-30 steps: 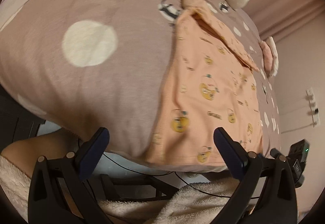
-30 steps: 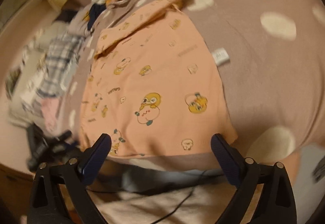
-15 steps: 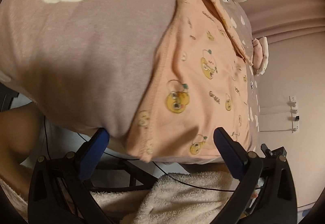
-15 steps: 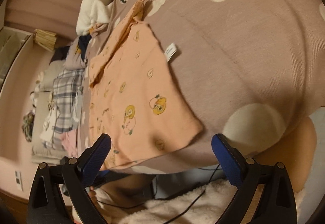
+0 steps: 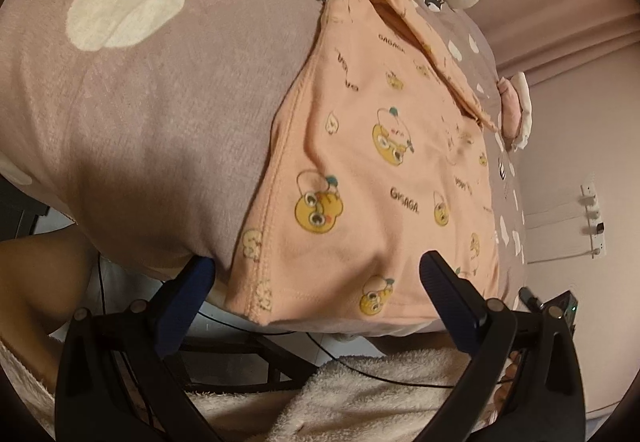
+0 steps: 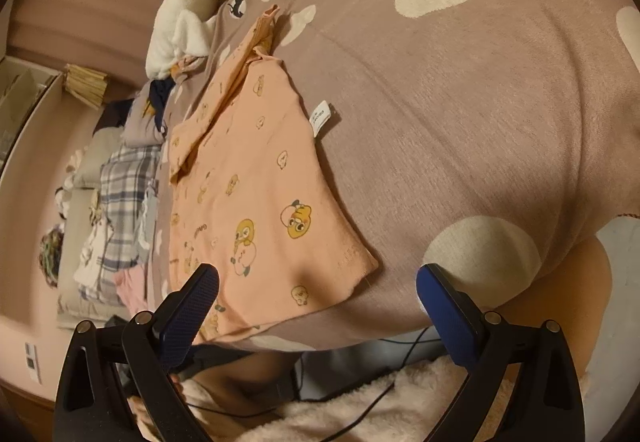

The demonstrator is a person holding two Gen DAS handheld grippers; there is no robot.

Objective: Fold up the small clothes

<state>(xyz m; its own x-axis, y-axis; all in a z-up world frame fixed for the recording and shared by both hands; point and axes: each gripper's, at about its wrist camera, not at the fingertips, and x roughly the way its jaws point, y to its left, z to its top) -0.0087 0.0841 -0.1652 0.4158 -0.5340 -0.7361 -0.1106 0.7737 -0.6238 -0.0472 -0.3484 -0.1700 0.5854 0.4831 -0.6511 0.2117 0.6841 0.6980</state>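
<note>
Both grippers, left (image 5: 316, 274) and right (image 6: 318, 282), fingers spread, empty, straddling shirt (image 5: 372, 177) hem corners; long axis running away.

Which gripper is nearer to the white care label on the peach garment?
Right. The right gripper faces the garment's corner on the white care label side; the left gripper is at the opposite bottom corner, label unseen there.

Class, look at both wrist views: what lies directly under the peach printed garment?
The peach garment lies flat on the mauve spotted bedspread, its near hem reaching the bed's edge. Whatever sits beneath the garment's middle is covered.
</note>
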